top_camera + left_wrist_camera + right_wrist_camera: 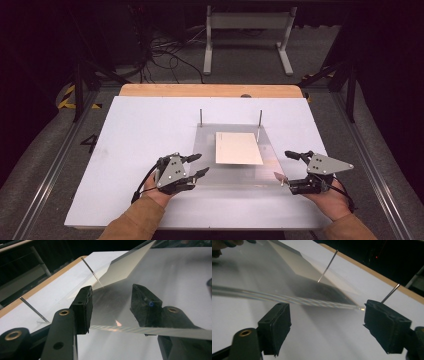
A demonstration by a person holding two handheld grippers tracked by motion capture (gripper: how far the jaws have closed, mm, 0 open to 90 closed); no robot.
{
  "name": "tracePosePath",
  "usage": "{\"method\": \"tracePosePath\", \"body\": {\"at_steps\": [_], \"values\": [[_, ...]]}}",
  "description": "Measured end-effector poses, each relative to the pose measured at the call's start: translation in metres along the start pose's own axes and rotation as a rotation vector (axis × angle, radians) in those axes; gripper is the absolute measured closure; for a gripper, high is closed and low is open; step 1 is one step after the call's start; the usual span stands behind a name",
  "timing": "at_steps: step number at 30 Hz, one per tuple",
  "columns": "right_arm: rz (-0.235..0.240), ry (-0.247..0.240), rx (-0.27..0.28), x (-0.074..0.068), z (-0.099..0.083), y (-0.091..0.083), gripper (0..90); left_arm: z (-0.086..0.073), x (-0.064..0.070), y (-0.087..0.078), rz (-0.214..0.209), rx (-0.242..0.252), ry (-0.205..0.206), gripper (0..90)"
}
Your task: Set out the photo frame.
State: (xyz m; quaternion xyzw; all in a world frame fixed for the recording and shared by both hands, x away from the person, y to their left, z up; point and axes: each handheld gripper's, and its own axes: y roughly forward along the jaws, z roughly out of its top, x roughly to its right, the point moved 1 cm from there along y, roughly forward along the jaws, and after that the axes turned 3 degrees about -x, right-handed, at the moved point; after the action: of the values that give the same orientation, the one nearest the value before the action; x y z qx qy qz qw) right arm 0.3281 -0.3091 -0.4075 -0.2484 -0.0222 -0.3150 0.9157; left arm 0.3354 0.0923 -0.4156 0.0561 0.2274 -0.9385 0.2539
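Because the clear acrylic sheet (235,160) lies flat on the white board (130,150) with its far edge up against the two thin metal pins (201,117), those pins seem to be there as stops that keep it square; on the sheet, near its middle and toward the right-hand pin, rests a cream card (238,148), probably meant to travel with it; the left gripper (196,165) stands at the sheet's near left corner with its jaws apart, and in the left gripper view the sheet's near edge (150,330) runs across between them, not yet pinched; the right gripper (292,169) waits at the sheet's near right corner, also spread wide, the edge (312,303) just beyond its pads (274,327); I judge both hands are placed at opposite corners so the sheet can be lifted level.
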Motion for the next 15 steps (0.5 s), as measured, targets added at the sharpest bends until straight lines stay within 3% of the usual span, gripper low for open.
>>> {"method": "tracePosePath", "body": {"at_steps": [5,9,15], "values": [[0.02,-0.072,0.053,-0.004,0.01,0.006,16.5,0.001,0.0,0.0,-0.001,0.002,-0.008,51.3],[0.043,-0.082,0.062,-0.007,0.014,0.013,17.9,0.001,-0.001,0.0,-0.003,-0.001,-0.007,51.3],[0.053,-0.132,0.073,-0.014,0.016,0.023,27.3,0.001,0.0,0.0,-0.001,0.002,-0.008,51.3]]}}
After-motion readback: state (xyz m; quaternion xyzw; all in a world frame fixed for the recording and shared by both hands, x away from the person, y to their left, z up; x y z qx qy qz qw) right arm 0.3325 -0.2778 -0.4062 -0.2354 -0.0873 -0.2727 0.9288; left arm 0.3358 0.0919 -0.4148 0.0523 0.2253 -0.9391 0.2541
